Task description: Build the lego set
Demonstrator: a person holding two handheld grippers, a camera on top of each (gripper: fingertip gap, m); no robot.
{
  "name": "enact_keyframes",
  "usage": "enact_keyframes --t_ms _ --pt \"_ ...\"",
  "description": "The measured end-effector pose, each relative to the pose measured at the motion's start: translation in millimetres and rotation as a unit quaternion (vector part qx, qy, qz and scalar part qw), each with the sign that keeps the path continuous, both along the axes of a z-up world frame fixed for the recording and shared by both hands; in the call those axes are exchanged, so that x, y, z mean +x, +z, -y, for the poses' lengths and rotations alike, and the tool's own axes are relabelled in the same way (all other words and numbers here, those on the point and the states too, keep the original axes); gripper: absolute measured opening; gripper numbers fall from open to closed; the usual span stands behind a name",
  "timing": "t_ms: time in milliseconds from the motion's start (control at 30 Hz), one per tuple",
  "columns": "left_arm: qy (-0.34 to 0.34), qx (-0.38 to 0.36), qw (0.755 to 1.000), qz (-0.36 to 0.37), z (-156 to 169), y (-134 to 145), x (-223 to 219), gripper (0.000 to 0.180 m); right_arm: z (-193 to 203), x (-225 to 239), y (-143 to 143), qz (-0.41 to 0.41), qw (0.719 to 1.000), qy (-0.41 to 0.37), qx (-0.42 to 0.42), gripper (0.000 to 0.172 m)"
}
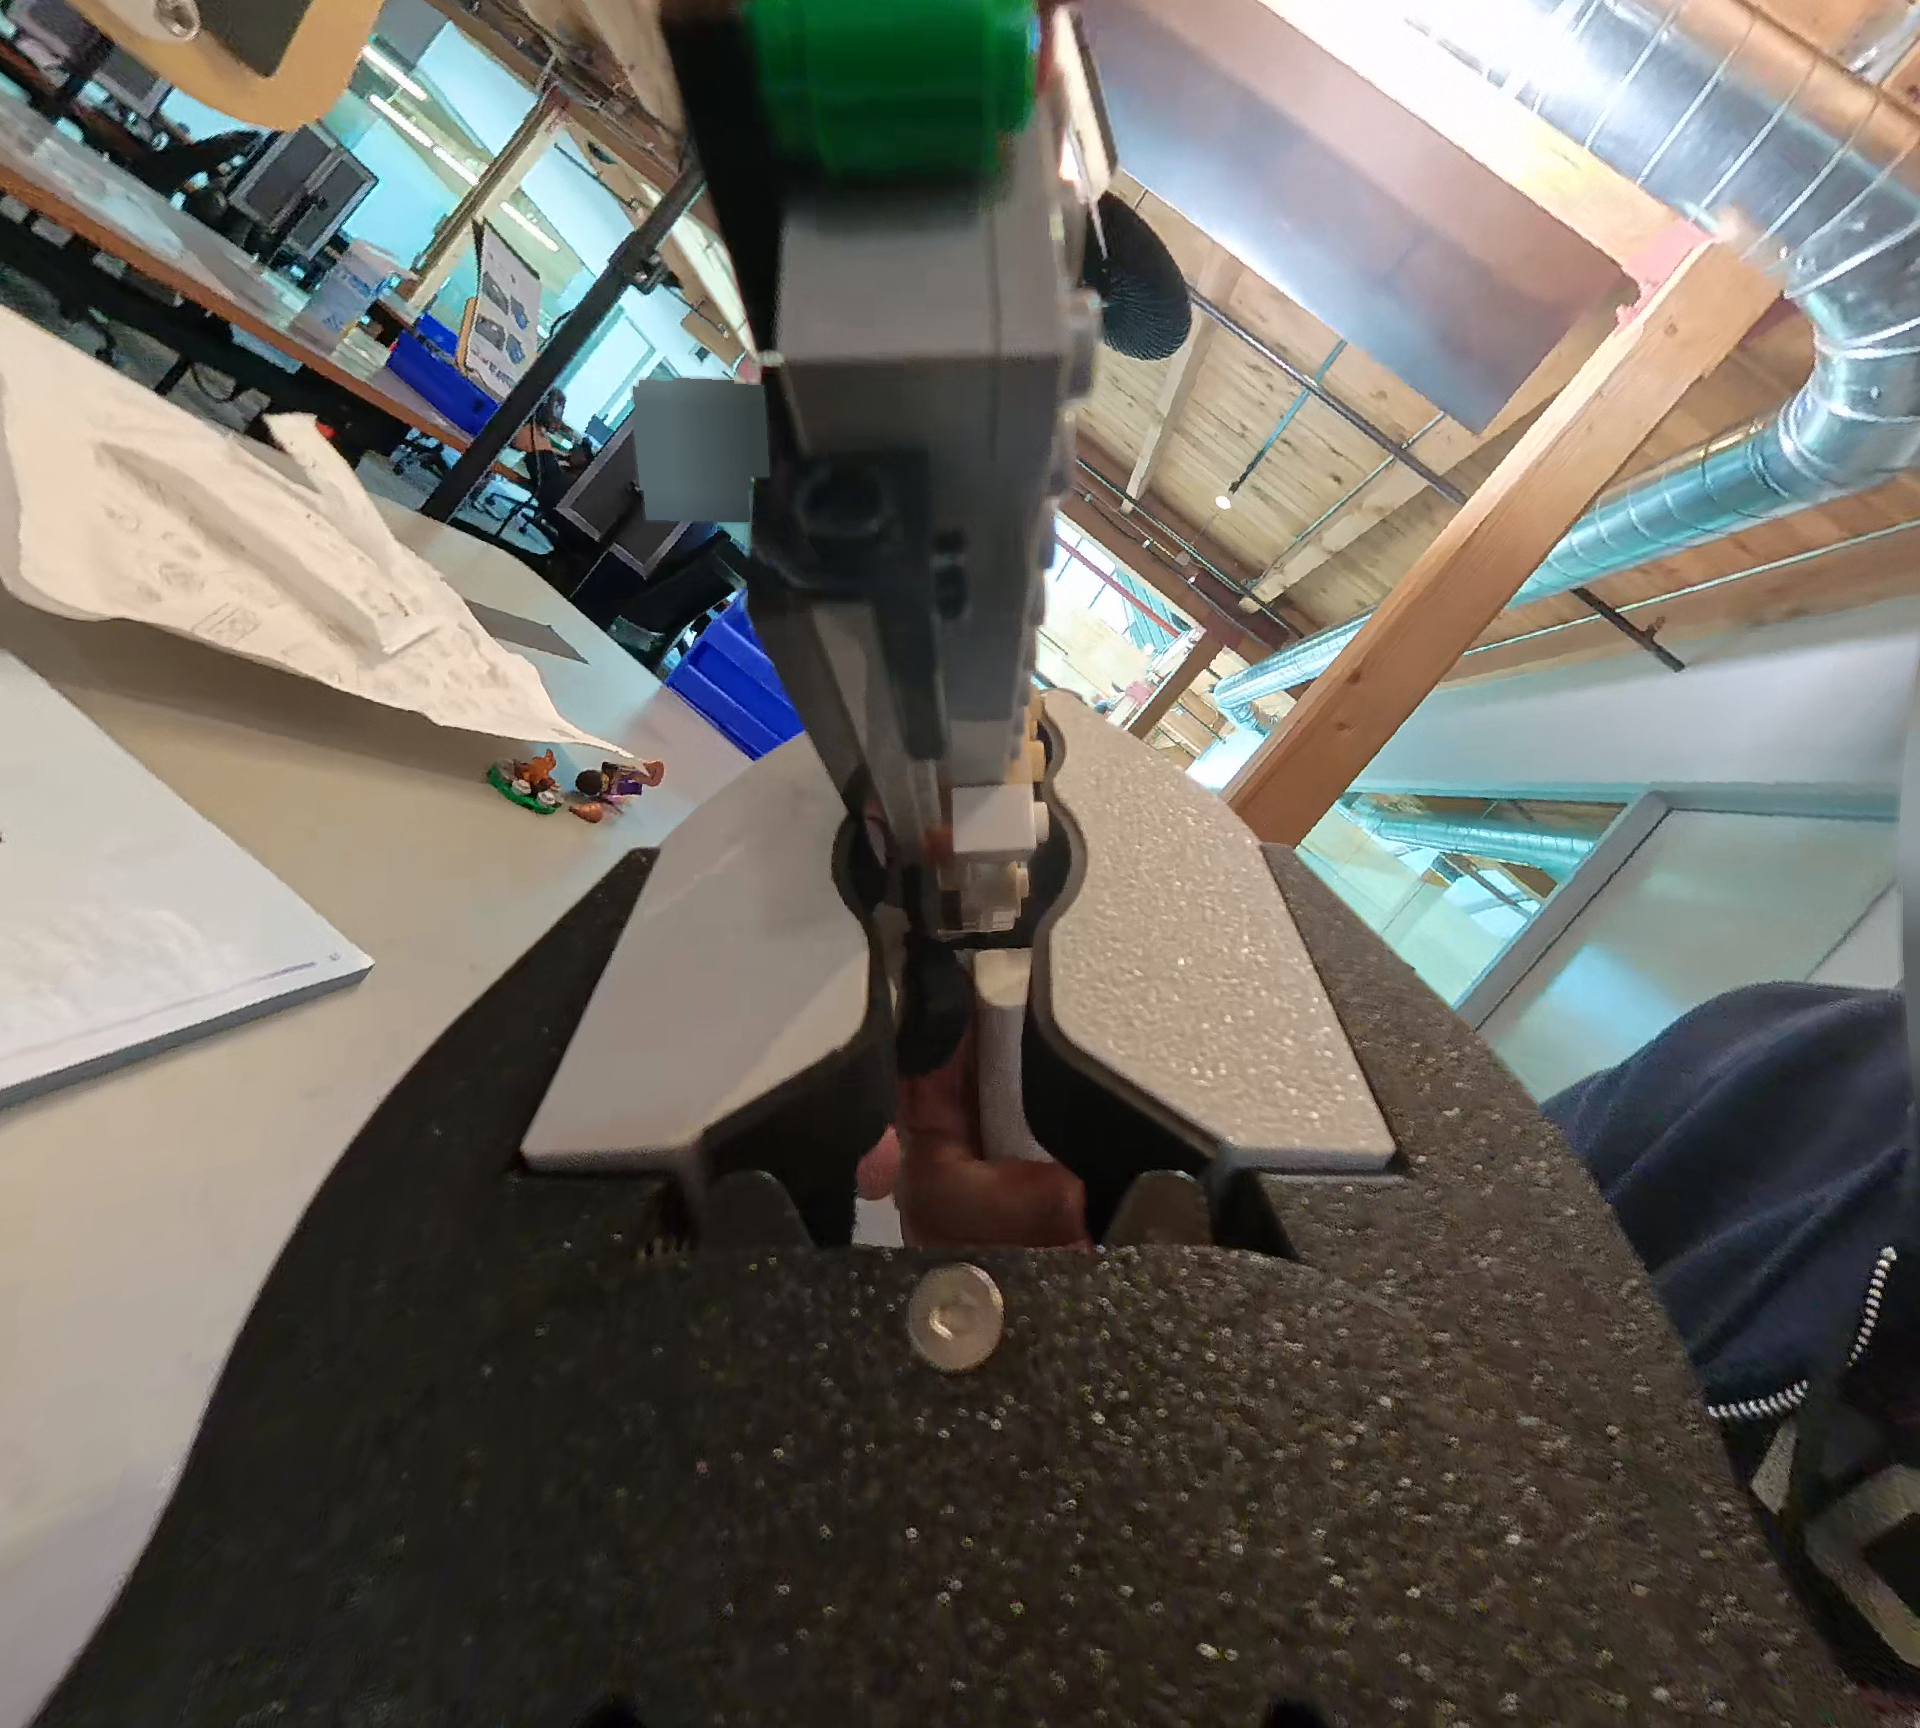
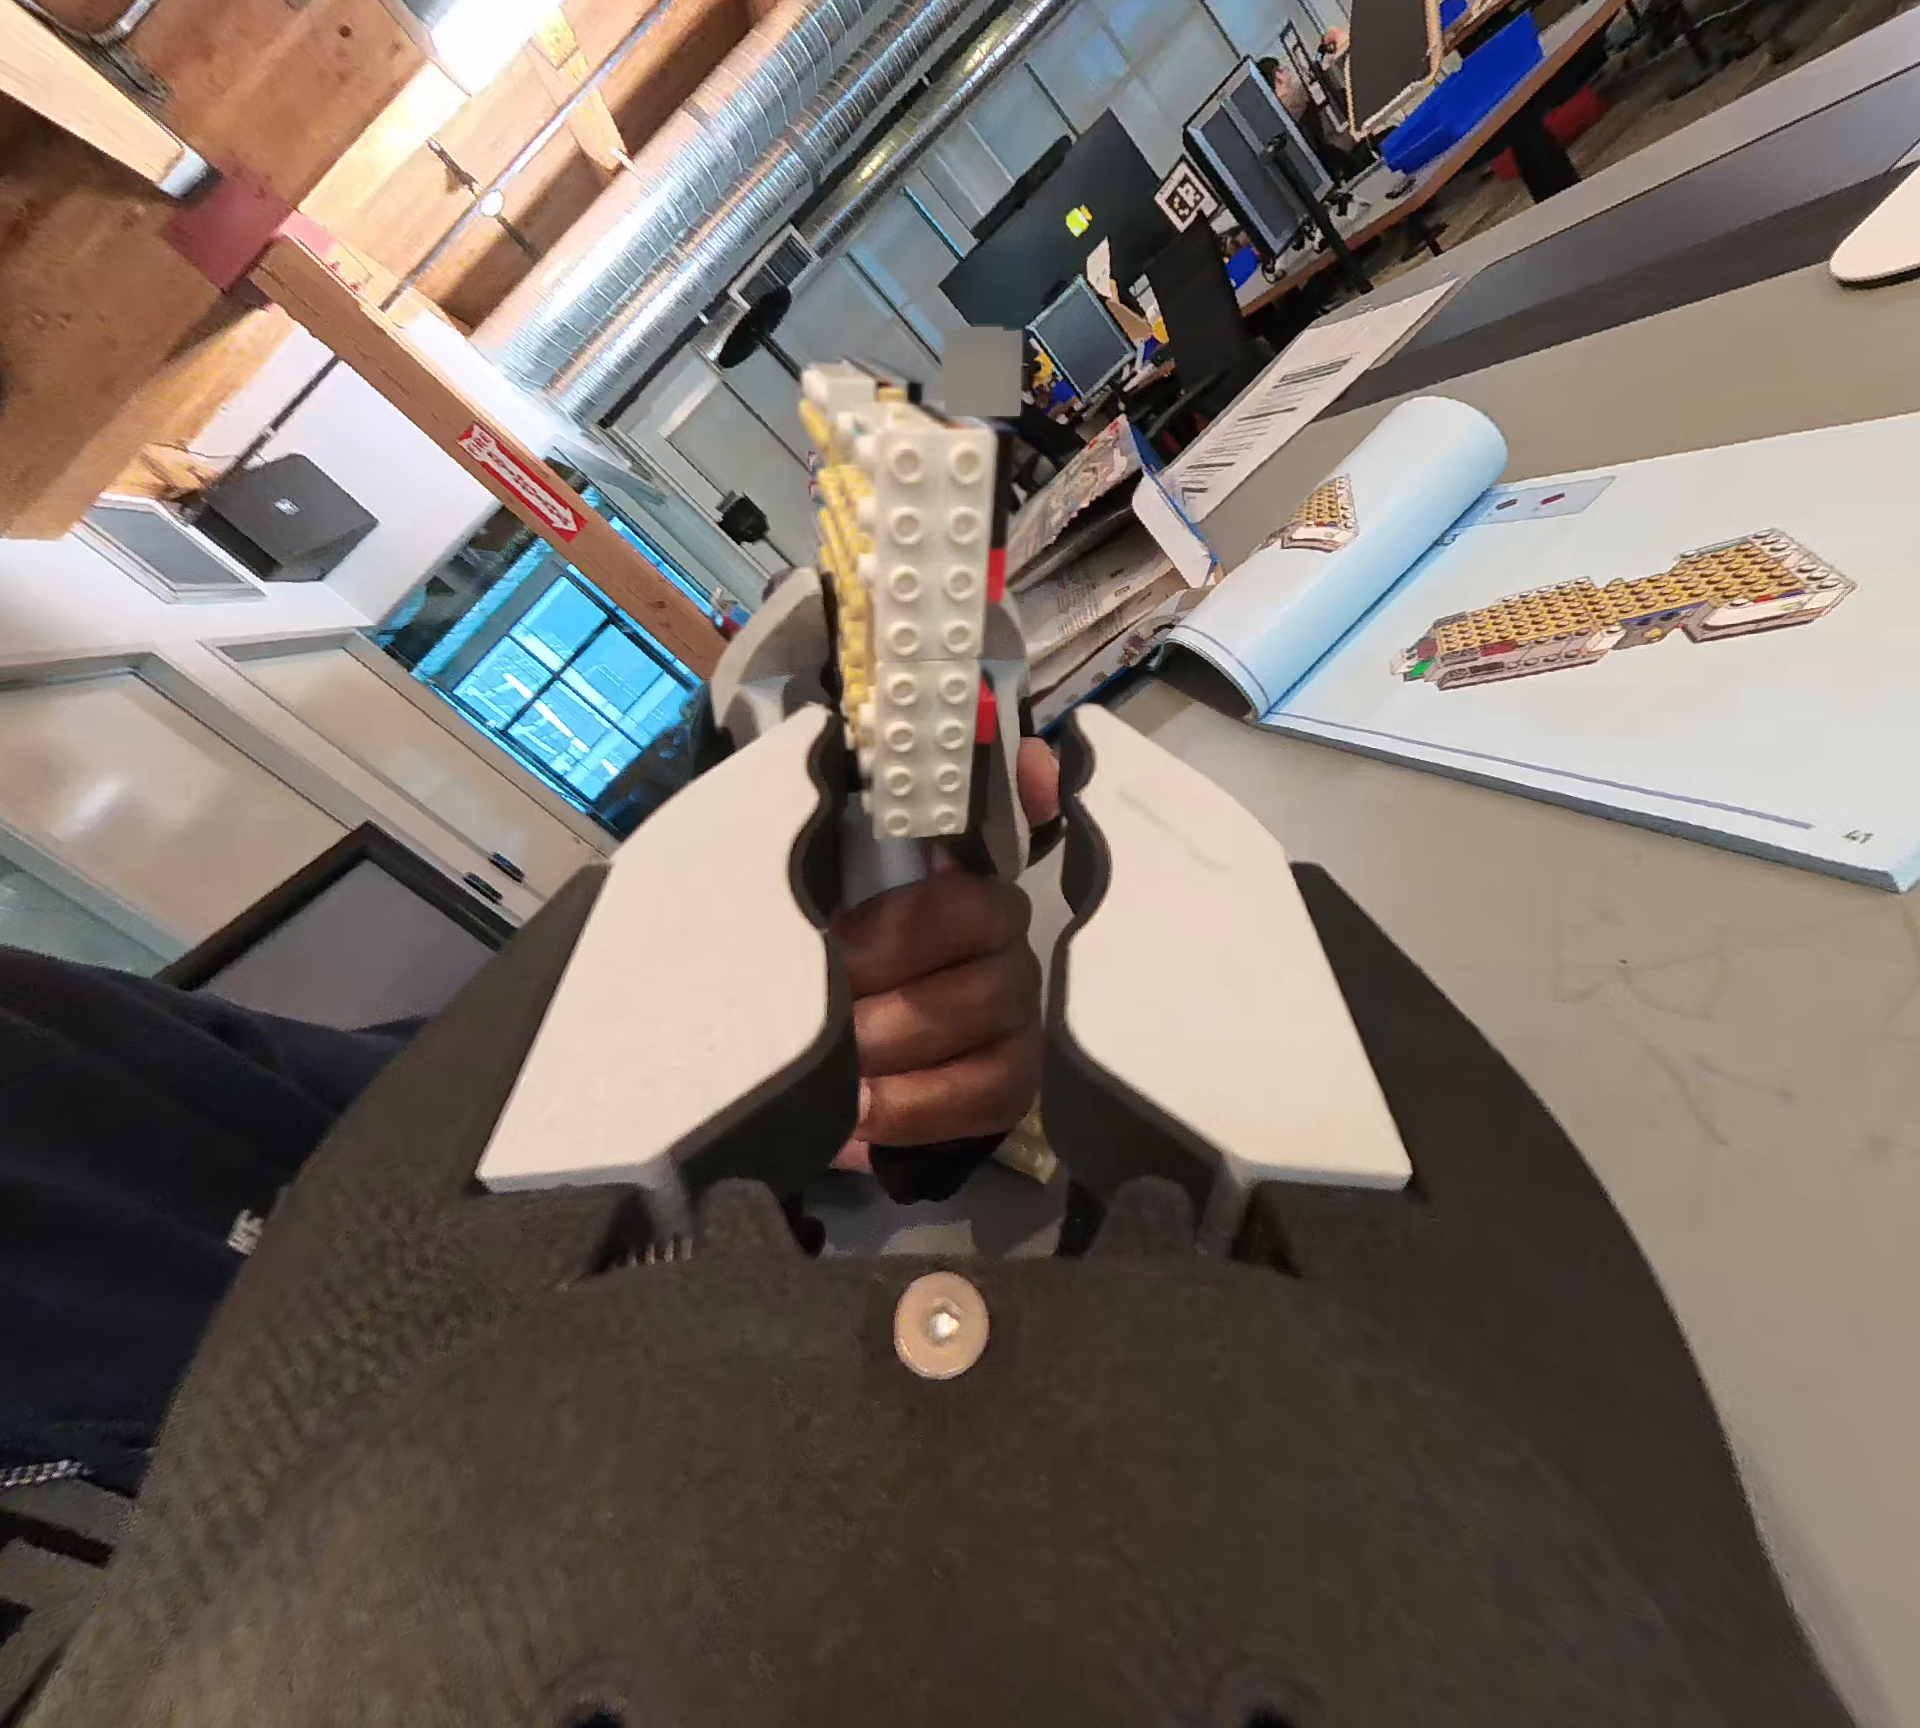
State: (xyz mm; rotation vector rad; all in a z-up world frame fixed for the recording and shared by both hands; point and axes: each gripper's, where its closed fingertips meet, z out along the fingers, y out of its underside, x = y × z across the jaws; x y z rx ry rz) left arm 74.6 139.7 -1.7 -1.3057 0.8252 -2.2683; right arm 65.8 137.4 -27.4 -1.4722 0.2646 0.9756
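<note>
Left gripper (image 1: pixel 961 805): clamped on the grey brick model (image 1: pixel 914 390), held upright.
Right gripper (image 2: pixel 951 743): jaws apart, not gripping the model's white plates (image 2: pixel 925 639).

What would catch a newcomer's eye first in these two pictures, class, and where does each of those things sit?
In the left wrist view, a long grey brick model with a bright green round piece near its far end rises from between the left gripper's fingers. In the right wrist view, the same model's white studded underside stands upright in the middle, gripped by the other gripper, with the right gripper's fingers apart around it. To the right, an open instruction booklet lies on the grey table.
</note>
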Motion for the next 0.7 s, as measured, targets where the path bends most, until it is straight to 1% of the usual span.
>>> enact_keyframes --t_ms 133,267,300,533,700 --pt "0.005 0.012 1.0 0.012 2 4 -2 0.024 1 -3 6 -0.037 0.999 0.014 0.02 0.031" --pt "-0.002 0.01 1.0 0.009 5 1 -1 0.024 1 -6 5 -0.032 0.999 0.019 0.025 0.029" --pt "-0.004 0.009 1.0 0.007 6 0 -1 0.024 2 -6 6 -0.032 0.999 0.02 0.03 0.026" --pt "-0.014 0.024 0.999 0.022 10 4 -4 0.024 5 -9 11 -0.008 0.999 0.019 0.05 0.025" --pt "-0.021 0.025 0.999 0.022 11 4 -4 0.024 6 -9 10 -0.005 0.998 0.022 0.051 0.025"
